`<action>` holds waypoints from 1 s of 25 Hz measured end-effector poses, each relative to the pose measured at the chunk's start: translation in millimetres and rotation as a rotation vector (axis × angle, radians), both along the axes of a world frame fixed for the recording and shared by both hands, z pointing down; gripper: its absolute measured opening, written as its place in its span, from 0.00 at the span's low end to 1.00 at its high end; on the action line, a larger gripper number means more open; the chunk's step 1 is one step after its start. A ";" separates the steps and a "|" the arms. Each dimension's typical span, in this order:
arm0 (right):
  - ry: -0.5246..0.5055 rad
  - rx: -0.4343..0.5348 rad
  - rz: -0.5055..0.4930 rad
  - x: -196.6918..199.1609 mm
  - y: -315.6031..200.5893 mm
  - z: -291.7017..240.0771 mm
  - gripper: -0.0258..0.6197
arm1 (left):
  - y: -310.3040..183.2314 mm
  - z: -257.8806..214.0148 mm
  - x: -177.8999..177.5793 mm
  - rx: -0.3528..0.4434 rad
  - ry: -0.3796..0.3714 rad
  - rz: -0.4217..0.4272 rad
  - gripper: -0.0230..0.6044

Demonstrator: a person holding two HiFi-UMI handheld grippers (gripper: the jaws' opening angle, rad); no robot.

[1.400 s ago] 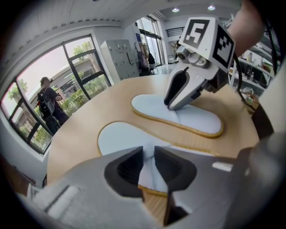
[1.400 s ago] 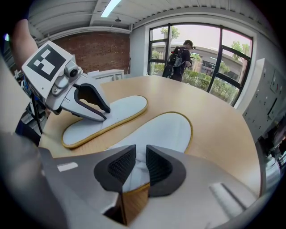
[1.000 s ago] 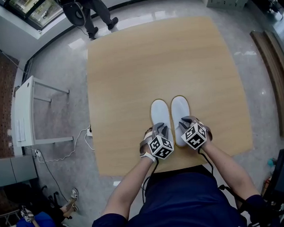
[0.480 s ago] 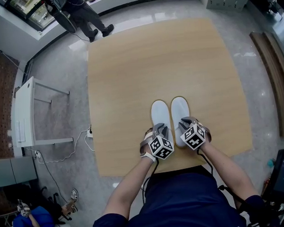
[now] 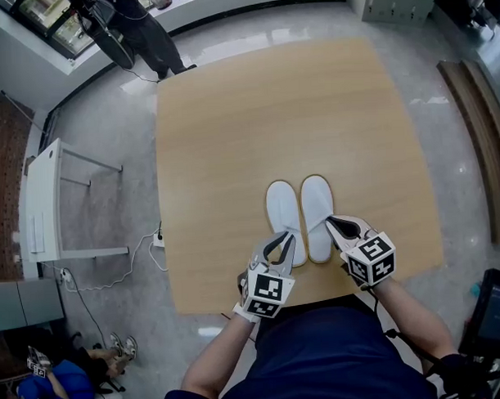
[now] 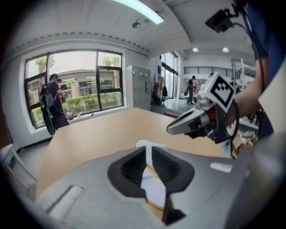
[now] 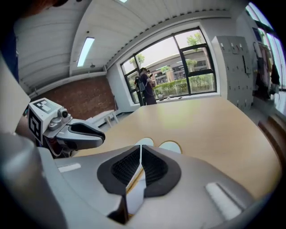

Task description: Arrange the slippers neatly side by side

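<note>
Pale wooden tabletop: two white fabric slippers lie lengthwise just beyond empty jaws that were just closing, left gripper a slit apart, right gripper pressed together.

I count two white slippers: a left slipper and a right slipper. One wooden table. Two grippers in my hands: left gripper, right gripper. One white side table. One standing person.

White slippers, side by side, flat on table
</note>
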State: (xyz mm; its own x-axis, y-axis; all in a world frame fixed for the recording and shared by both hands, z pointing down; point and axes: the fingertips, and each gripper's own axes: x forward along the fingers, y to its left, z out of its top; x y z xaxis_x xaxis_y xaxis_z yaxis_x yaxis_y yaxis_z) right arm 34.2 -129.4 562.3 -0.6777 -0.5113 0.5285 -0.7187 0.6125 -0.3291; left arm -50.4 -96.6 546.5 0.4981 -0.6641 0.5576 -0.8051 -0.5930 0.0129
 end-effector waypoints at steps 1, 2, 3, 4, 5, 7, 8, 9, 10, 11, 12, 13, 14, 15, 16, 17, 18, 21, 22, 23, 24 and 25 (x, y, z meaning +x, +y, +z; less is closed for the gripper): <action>-0.035 -0.004 0.020 1.3 3.5 -12.4 0.06 | 4.0 -13.6 -5.1 -0.002 0.039 -0.021 0.08; -0.069 -0.002 0.034 0.9 7.1 -26.0 0.06 | 7.4 -27.2 -10.3 -0.004 0.079 -0.046 0.06; -0.106 0.007 0.041 -1.1 11.0 -40.8 0.06 | 10.2 -40.7 -14.3 -0.004 0.124 -0.075 0.04; -0.145 0.022 0.042 -4.8 15.1 -56.4 0.06 | 12.4 -53.6 -16.4 -0.003 0.170 -0.101 0.04; -0.183 0.041 0.036 -9.8 19.7 -71.7 0.06 | 14.6 -64.7 -16.3 0.001 0.209 -0.119 0.04; -0.242 0.081 0.012 -21.9 29.8 -96.4 0.06 | 19.0 -77.5 -9.3 0.011 0.253 -0.120 0.04; -0.256 0.099 -0.002 -27.5 34.5 -103.8 0.06 | 21.0 -79.0 -3.0 0.012 0.263 -0.110 0.04; -0.262 0.115 -0.015 -32.2 38.6 -107.6 0.06 | 22.5 -78.6 4.3 0.009 0.275 -0.099 0.04; -0.262 0.126 -0.027 -36.1 41.9 -108.8 0.06 | 23.7 -77.7 11.5 0.003 0.288 -0.090 0.04; -0.261 0.131 -0.037 -39.2 44.6 -108.9 0.06 | 24.9 -77.6 18.1 -0.005 0.305 -0.083 0.04; -0.260 0.133 -0.044 -40.9 46.6 -109.0 0.06 | 26.5 -78.4 24.1 -0.013 0.322 -0.076 0.04; -0.257 0.134 -0.044 -40.8 48.1 -109.7 0.06 | 28.5 -79.9 29.4 -0.020 0.337 -0.066 0.04; -0.253 0.137 -0.038 -39.2 48.7 -111.2 0.06 | 30.6 -81.5 33.6 -0.025 0.347 -0.054 0.04; -0.248 0.141 -0.027 -36.6 48.5 -113.3 0.06 | 32.2 -82.5 36.2 -0.030 0.351 -0.045 0.04; -0.246 0.146 -0.013 -33.5 48.0 -115.0 0.06 | 32.6 -82.2 36.4 -0.033 0.347 -0.042 0.04; -0.247 0.149 -0.002 -30.3 47.8 -115.2 0.06 | 31.8 -80.9 34.7 -0.033 0.339 -0.044 0.04; -0.250 0.150 0.008 -27.4 47.9 -114.5 0.06 | 30.6 -80.2 32.9 -0.033 0.333 -0.049 0.04; -0.253 0.141 0.034 -21.3 50.4 -112.5 0.06 | 32.6 -84.4 37.4 -0.055 0.347 -0.046 0.04; -0.251 0.137 0.039 -19.8 51.9 -112.4 0.06 | 35.4 -85.2 41.7 -0.067 0.356 -0.037 0.04; -0.248 0.135 0.041 -18.3 53.2 -112.6 0.06 | 37.8 -86.0 45.9 -0.078 0.362 -0.029 0.04; -0.245 0.134 0.043 -17.0 54.0 -112.9 0.06 | 38.4 -87.1 48.8 -0.083 0.363 -0.024 0.04; -0.242 0.133 0.044 -15.9 54.4 -112.8 0.06 | 37.9 -87.6 50.2 -0.082 0.360 -0.022 0.04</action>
State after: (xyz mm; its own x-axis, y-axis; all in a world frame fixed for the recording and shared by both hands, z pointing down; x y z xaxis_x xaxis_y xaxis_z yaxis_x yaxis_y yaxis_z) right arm 18.4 -75.0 449.5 -0.7517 -0.5973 0.2796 -0.6558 0.6318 -0.4132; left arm -0.2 -58.7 458.9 0.6582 -0.6371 0.4010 -0.7528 -0.5608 0.3447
